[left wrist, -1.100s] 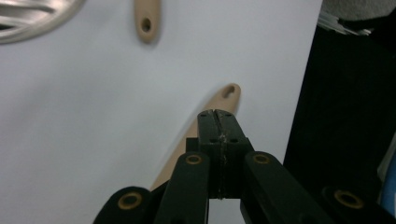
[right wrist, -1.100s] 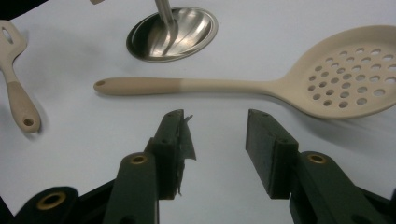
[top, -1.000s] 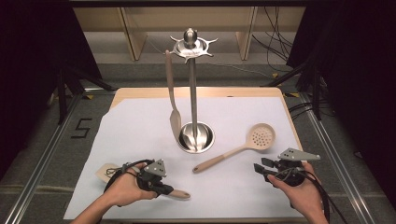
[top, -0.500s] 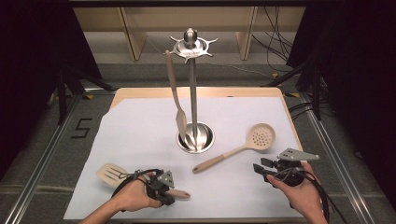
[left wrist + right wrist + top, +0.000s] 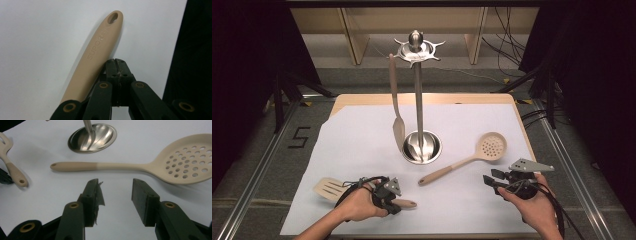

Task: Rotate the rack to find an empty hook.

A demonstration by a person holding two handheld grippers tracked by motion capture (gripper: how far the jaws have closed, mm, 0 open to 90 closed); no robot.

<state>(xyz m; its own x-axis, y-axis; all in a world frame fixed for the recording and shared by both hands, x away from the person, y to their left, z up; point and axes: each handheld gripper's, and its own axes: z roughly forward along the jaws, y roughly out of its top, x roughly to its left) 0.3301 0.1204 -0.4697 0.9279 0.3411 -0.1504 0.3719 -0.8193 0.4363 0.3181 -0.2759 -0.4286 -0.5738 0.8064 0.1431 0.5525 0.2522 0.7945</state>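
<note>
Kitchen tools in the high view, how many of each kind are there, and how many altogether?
Slotted turner, lying on the paper: 1
Skimmer spoon with holes, lying on the paper: 1
Spatula hanging from the stand: 1
Metal stand: 1
Total: 4
</note>
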